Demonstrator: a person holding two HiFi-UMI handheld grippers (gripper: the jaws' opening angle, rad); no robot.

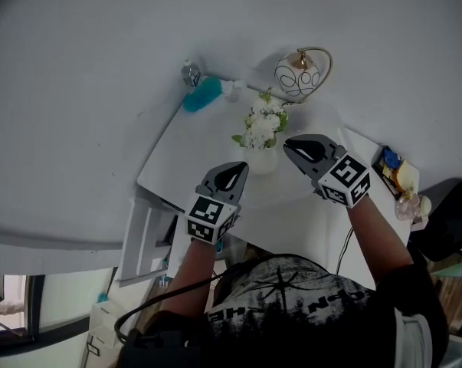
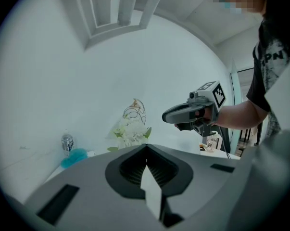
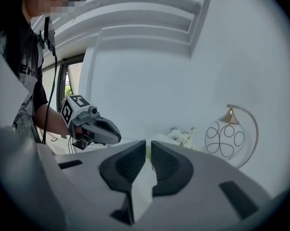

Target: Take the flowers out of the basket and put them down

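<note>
A bunch of white flowers (image 1: 263, 125) with green leaves stands upright in a pale basket (image 1: 263, 160) in the middle of the white table (image 1: 186, 152). My left gripper (image 1: 232, 175) hovers just short of the basket on its near left, shut and holding nothing. To the basket's right my right gripper (image 1: 289, 146) is level with the blooms, also shut and holding nothing. In the left gripper view the flowers (image 2: 130, 131) lie ahead past the closed jaws (image 2: 145, 150), with the right gripper (image 2: 167, 117) to their right. In the right gripper view the flowers (image 3: 182, 137) show just beyond the jaws (image 3: 147, 148).
A wire-globe lamp (image 1: 299, 73) with a gold arc stands behind the flowers. A teal object (image 1: 202, 94) and a small bottle (image 1: 191, 73) sit at the table's far left corner. Small coloured items (image 1: 399, 179) crowd the right end. The wall runs close behind.
</note>
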